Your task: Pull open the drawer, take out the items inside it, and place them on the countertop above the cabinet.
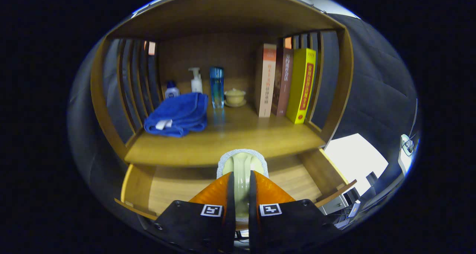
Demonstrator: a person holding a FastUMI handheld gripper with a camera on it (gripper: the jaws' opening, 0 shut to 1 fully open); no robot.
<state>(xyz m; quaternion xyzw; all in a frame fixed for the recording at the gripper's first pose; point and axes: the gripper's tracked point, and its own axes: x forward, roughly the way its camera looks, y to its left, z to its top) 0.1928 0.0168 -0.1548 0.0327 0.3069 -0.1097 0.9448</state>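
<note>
My gripper [241, 176] is shut on a pale green item with a white fuzzy rim [242, 160], both fingers pressing its sides. The item is held upright above the open wooden drawer [138, 189], with its top level with the front edge of the wooden countertop [230, 140] just ahead. The drawer's floor on either side of the fingers looks bare; the part under the gripper is hidden.
On the countertop lie a folded blue towel [178, 114], a small blue-capped bottle [171, 90], a white pump bottle [196, 81], a tall blue bottle [216, 86], a lidded cup on a saucer [235, 97] and three upright books [284, 83]. Slatted wooden sides and a roof enclose the shelf.
</note>
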